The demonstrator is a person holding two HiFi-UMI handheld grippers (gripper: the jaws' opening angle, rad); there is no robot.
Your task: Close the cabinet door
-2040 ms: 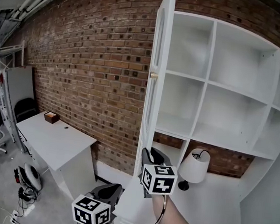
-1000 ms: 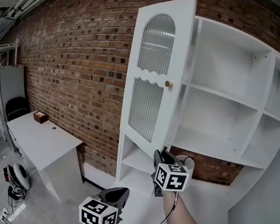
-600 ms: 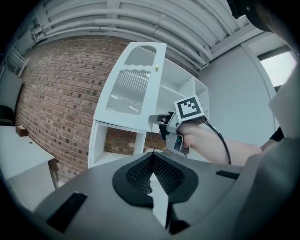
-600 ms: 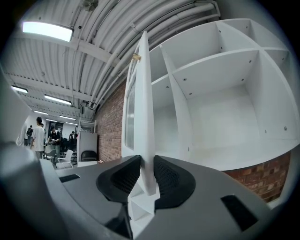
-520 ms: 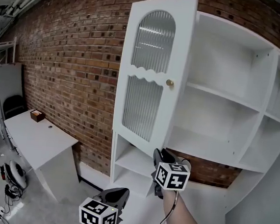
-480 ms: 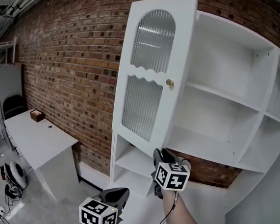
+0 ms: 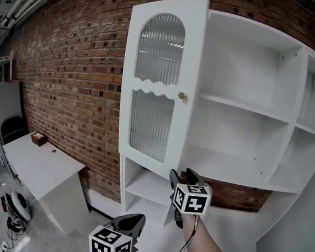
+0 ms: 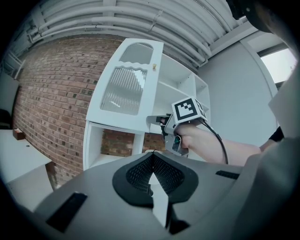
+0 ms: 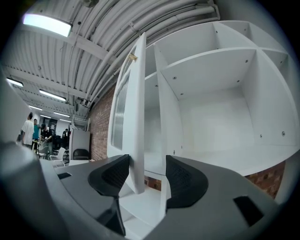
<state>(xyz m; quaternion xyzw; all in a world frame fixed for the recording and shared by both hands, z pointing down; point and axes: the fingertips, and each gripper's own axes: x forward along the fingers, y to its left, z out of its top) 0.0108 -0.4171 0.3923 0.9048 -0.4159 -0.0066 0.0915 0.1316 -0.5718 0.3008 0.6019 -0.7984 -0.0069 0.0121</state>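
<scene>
The tall white cabinet door (image 7: 156, 78), with ribbed glass and a small brass knob (image 7: 182, 96), hangs part-way open in front of the left column of the white shelf cabinet (image 7: 248, 104). My right gripper (image 7: 180, 176) is at the door's lower free corner and its jaws are opening. In the right gripper view the door (image 9: 133, 126) stands edge-on between the jaws of the right gripper (image 9: 147, 176), with a gap on the right side. My left gripper (image 7: 129, 221) hangs low at the left, shut and empty; in its own view the left gripper (image 8: 152, 154) has its pads together.
A brick wall (image 7: 75, 59) runs left of the cabinet. A white desk (image 7: 43, 159) with a small brown box (image 7: 37, 138) stands below it. Gear and cables (image 7: 17, 206) lie on the floor at the far left. People (image 9: 29, 129) stand far off.
The door has swung from edge-on round toward the cabinet front, showing its glass face. The right gripper followed its lower corner, and its jaws have spread apart. The left gripper shifted slightly.
</scene>
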